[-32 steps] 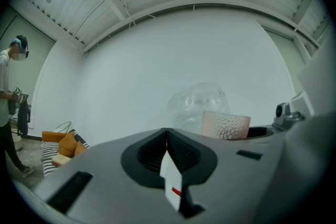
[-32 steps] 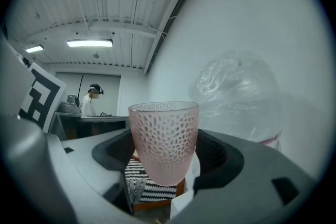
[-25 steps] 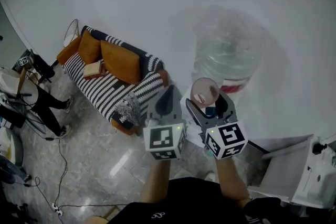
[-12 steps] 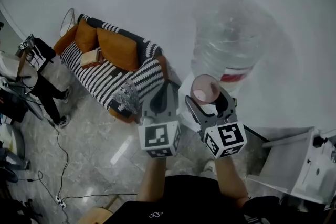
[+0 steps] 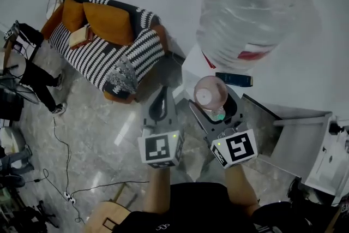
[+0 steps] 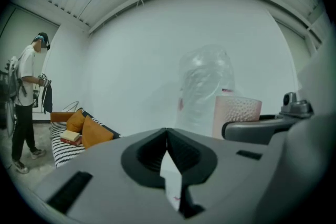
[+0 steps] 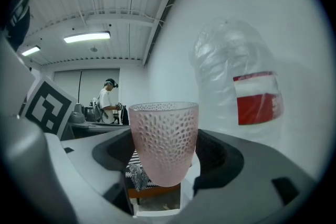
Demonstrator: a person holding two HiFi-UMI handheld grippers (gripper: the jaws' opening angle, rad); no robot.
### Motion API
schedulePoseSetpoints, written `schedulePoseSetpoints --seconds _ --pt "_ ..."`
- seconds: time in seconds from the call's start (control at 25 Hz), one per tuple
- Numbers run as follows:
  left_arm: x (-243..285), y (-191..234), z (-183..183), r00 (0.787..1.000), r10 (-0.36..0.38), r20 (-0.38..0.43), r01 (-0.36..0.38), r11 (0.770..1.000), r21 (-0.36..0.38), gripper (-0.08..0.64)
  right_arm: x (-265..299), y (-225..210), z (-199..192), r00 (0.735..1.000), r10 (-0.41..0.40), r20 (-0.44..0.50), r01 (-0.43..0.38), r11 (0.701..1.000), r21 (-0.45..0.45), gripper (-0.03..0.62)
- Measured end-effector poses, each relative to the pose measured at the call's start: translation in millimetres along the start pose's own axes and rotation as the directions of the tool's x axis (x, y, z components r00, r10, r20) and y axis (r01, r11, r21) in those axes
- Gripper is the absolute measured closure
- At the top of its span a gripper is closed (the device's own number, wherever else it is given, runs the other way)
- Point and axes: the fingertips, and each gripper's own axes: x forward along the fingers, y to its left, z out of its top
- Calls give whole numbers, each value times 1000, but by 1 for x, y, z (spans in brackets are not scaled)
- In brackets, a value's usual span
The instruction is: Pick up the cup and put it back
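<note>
Over on the left the striped sofa [image 5: 103,35] with its orange cushions has no part in this, and the left gripper [image 5: 162,102] has its jaws pressed together with nothing between them. Just beside it, the right gripper [image 5: 214,101] has its jaws spread wide and clamped on the sides of the pink cup [image 5: 210,94], which sits upright between them, up in the air and clear of any surface. So the picking-up half looks done to me, and the putting-back is not yet done. The dimpled cup lets light through and I see no liquid line in it, so I take it to be empty. Further right the big clear water bottle [image 5: 253,8] with a red label stands on a white stand [image 5: 192,67]; whether it holds water I cannot tell
</note>
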Motion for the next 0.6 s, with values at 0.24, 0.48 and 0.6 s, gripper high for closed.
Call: schedulePoseSetpoints --seconds 0.24,0.48,0.6 --pt "-13 15 -77 998 36 -52 -37 999 -13 548 -7 16 -78 998 16 -59 -15 1000 19 227" --pt "-3 22 -162 996 16 -91 -16 1000 3 548 6 31 -157 996 55 -71 -53 998 20 227" --pt "-5 13 -212 993 -15 -115 10 999 -45 548 7 41 -211 991 77 -106 -73 997 41 227"
